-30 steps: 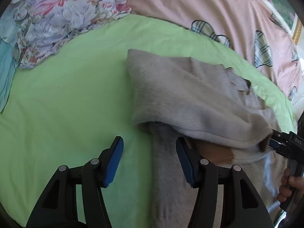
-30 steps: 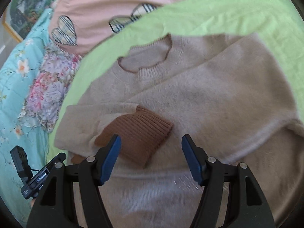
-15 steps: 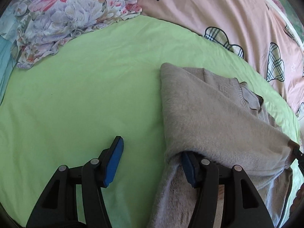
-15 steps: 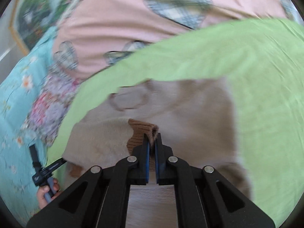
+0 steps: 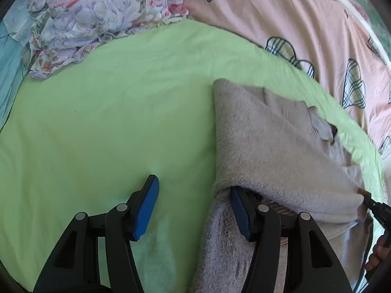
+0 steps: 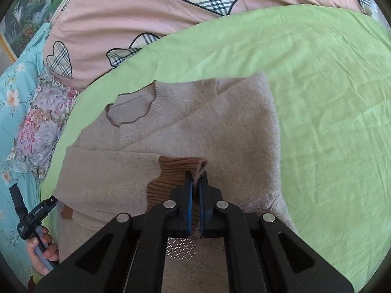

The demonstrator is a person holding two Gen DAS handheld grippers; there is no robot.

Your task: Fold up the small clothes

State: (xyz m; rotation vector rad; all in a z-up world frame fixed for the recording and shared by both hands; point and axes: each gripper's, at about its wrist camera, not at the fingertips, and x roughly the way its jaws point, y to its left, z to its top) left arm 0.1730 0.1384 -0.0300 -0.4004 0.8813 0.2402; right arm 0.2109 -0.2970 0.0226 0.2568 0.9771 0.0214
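Note:
A beige sweater (image 6: 232, 134) lies on the green sheet (image 6: 330, 85), neckline (image 6: 132, 107) toward the far side. One sleeve is drawn across the body. My right gripper (image 6: 195, 175) is shut on that sleeve's brown ribbed cuff (image 6: 176, 168), which is held slightly raised. In the left wrist view the sweater (image 5: 268, 146) fills the right side. My left gripper (image 5: 193, 185) stands open, one finger over bare sheet, the other tucked under the folded sleeve edge. The right gripper's tip (image 5: 374, 206) shows at the far right, pinching the cuff.
A floral pillow (image 5: 85, 19) lies at the sheet's far left. A pink quilt with plaid hearts (image 5: 305, 24) lies along the back. Teal floral bedding (image 6: 14, 97) borders the left. A hand (image 6: 41, 249) grips the left gripper's handle. Green sheet (image 5: 97, 122) spreads left of the sweater.
My right gripper went from open over the brown cuff to shut on it, then pulled the sleeve across the sweater's body. The left gripper stayed open and hardly moved.

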